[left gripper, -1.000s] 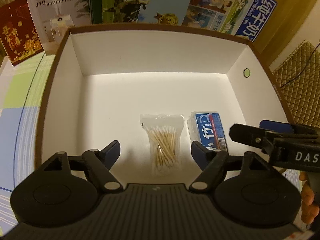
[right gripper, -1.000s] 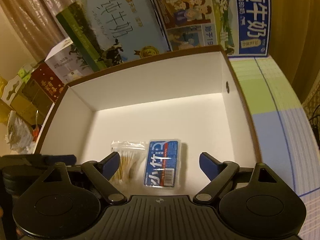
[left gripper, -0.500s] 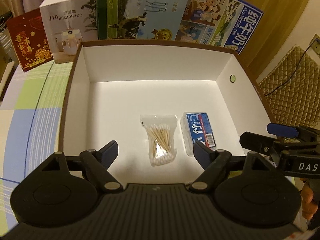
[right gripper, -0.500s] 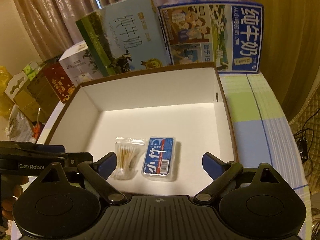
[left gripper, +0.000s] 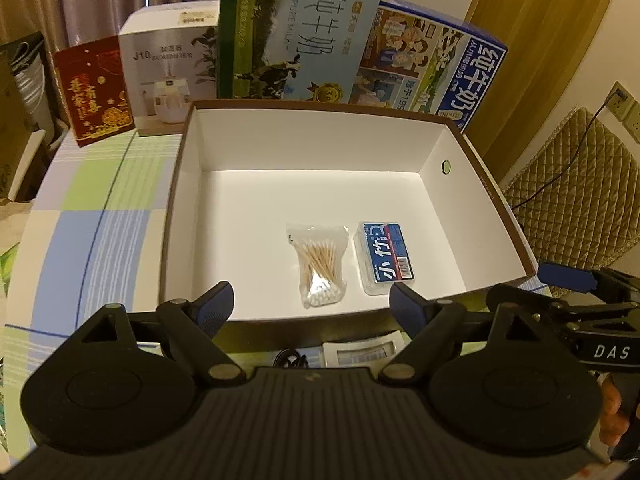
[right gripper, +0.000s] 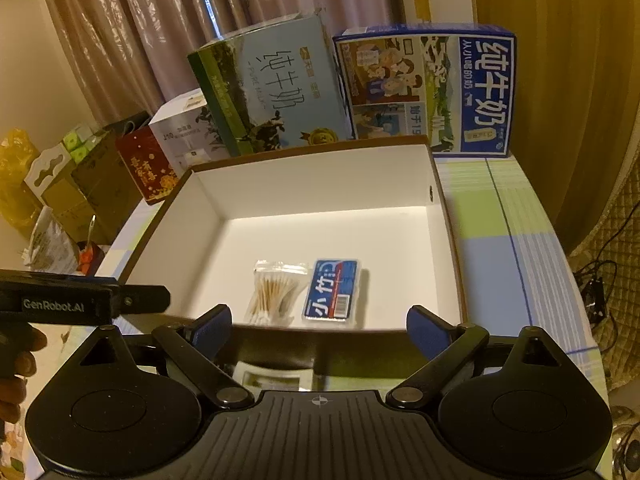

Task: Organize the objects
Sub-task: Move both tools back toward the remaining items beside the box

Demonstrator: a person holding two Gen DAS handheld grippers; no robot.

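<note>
On the checked tablecloth (left gripper: 100, 216) in pale blue, green and white stands a large open box (left gripper: 180, 200) with a brown outside and white inside, its near wall facing both cameras. Behind it, against the curtains, stand several cartons in a row: a blue milk carton (right gripper: 460, 88) at the right, a green and light-blue milk carton (left gripper: 296, 36) leaning beside it, a white humidifier box (left gripper: 164, 72) further left, and a red box with gold print (left gripper: 94, 92) at the left end. Inside the open box, on its white floor toward the near right part, a clear bag of cotton swabs (left gripper: 320, 264) lies just beside a small clear case with a blue label (left gripper: 384, 256); the case is on the right, and the two appear close but whether they touch is hard to tell. The left gripper (left gripper: 310, 306) hangs outside the near wall with its blue-padded fingers spread wide and nothing between them. The right gripper (right gripper: 320, 326) is likewise spread wide and empty, level with the near rim. Low on the table before the box, between the left gripper's arms, a small white packet (left gripper: 362, 354) and a dark object (left gripper: 290, 358) show only partly.
</note>
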